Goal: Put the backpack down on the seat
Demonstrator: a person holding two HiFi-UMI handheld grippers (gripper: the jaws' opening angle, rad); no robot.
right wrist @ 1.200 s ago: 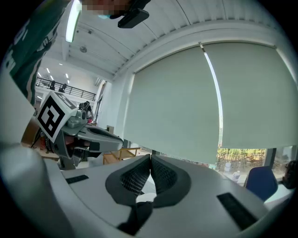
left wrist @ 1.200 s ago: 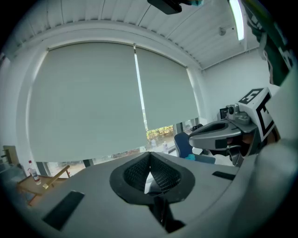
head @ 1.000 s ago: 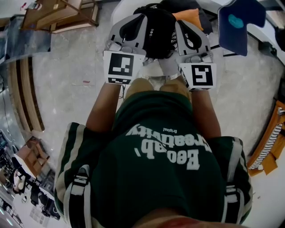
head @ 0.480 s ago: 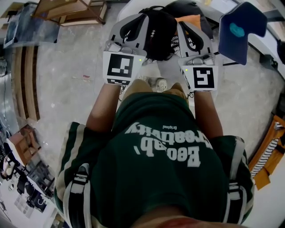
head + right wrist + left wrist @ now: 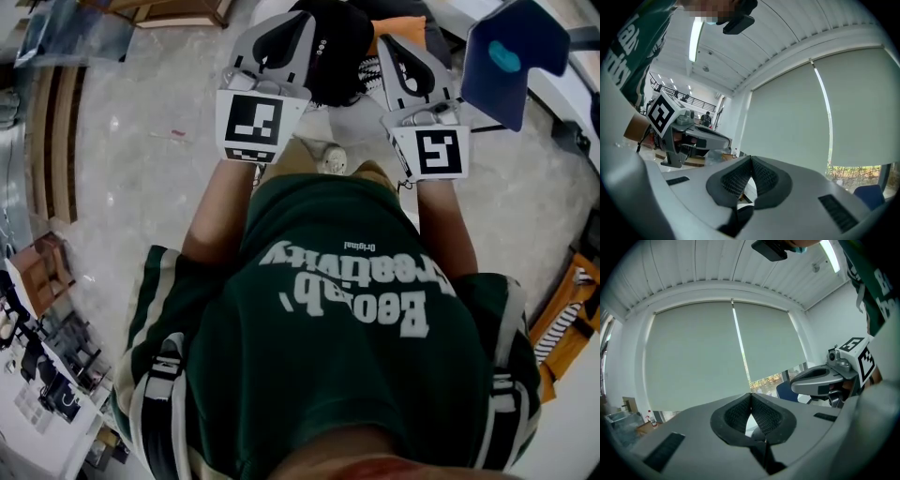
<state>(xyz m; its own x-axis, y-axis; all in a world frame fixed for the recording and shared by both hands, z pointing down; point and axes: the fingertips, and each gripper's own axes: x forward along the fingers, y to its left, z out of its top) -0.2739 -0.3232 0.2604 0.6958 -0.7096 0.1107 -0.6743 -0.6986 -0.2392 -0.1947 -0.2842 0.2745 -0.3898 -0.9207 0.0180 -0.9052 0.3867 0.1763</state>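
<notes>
Head view, progress: the backpack [image 5: 333,52] is hanging between the left tool [image 5: 298,23] and the right tool [image 5: 387,47], short of the blue chair [image 5: 511,61]; the set-down is not yet done.
Head view, writing: the shirt [image 5: 347,309] is showing "Creativity" and a small "Original".
Left gripper view: the left tool's pads are pressing together, seemingly pinching a dark strap [image 5: 761,458].
Right gripper view: the right tool is clamping likewise; nothing readable is showing.

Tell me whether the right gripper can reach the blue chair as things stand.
Probably yes: the blue chair stands just beside the right gripper, nothing visible between them. That gripper and the left gripper both carry the black backpack, so they would move together.
</notes>
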